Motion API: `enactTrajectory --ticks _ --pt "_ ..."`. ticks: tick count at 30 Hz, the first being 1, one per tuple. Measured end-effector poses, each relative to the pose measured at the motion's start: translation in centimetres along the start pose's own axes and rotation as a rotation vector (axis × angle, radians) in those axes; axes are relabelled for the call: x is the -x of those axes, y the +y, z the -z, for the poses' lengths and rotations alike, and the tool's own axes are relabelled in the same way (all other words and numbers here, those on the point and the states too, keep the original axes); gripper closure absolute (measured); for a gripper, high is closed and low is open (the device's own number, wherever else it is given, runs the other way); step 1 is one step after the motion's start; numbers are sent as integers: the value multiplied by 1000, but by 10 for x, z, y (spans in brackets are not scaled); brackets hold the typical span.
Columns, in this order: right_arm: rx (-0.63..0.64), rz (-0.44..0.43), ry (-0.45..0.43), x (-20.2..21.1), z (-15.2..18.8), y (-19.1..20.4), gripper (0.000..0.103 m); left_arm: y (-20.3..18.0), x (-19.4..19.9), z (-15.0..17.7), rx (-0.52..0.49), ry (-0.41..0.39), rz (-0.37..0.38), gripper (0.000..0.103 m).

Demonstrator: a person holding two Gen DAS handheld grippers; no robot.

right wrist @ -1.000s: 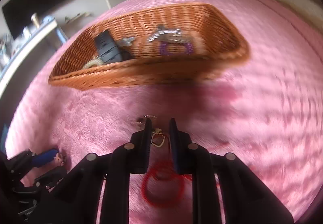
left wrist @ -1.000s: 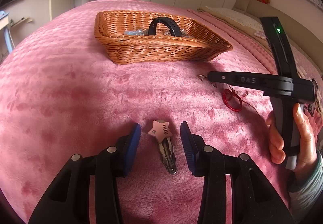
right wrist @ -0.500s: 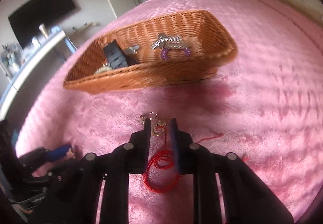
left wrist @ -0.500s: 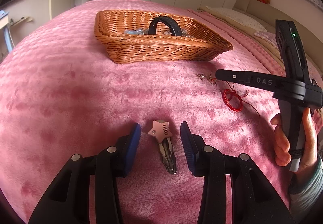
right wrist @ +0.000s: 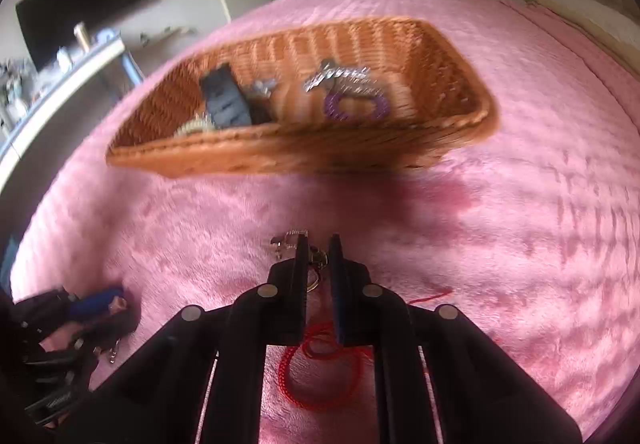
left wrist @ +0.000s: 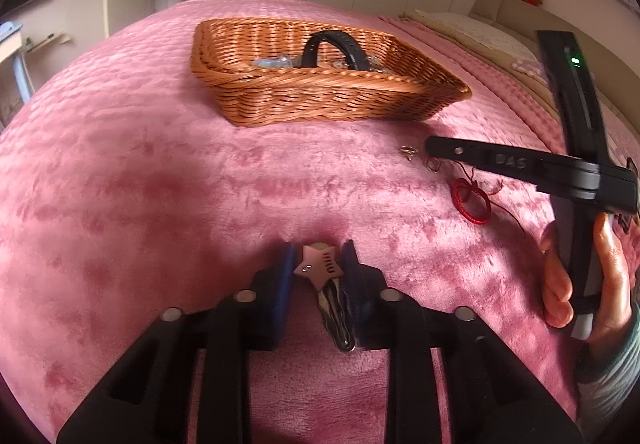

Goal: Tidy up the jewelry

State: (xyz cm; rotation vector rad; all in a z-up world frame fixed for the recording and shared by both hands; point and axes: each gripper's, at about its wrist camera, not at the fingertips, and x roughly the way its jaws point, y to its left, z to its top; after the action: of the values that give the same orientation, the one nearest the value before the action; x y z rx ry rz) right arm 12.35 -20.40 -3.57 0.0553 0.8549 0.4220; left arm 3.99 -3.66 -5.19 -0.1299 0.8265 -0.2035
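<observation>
A pink plush blanket (left wrist: 160, 172) covers the bed, with white wardrobe doors behind it and a wicker basket (left wrist: 320, 100) standing on the far side. The basket holds a black band (left wrist: 336, 44), a purple ring (right wrist: 356, 106), a silvery chain (right wrist: 340, 74) and other small pieces too blurred to name.

The left claw (left wrist: 319, 264) lies low over the blanket, pointing toward the basket, its blue pads (left wrist: 286, 268) clenched against both sides of a pink star hair clip (left wrist: 320, 266); the clip's metal prongs trail back between the fingers. Whether the clip is off the blanket I cannot tell.

The right claw (right wrist: 319, 256) reaches in from the person's right, held level just above the blanket and gripped at its upright handle by the right hand (left wrist: 576, 284), fingers wrapped around it. Its fingers stand close together with a narrow gap, a small gold earring (right wrist: 317, 264) between them; whether they actually pinch it I cannot tell. A second small silvery piece (left wrist: 409, 152) lies just beyond the tips. A red cord bracelet (left wrist: 472, 200) rests on the blanket beneath that claw, well apart from the hair clip.
</observation>
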Motion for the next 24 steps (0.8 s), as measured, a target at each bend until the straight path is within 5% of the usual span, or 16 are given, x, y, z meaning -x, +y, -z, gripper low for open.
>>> enactTrajectory --ticks 15,24 --pt "-19 -83 -109 43 -6 0 95 -7 24 -11 -38 -89 16 81" --pt "23 -90 -232 91 -34 19 95 -11 70 -53 -65 -190 58 81"
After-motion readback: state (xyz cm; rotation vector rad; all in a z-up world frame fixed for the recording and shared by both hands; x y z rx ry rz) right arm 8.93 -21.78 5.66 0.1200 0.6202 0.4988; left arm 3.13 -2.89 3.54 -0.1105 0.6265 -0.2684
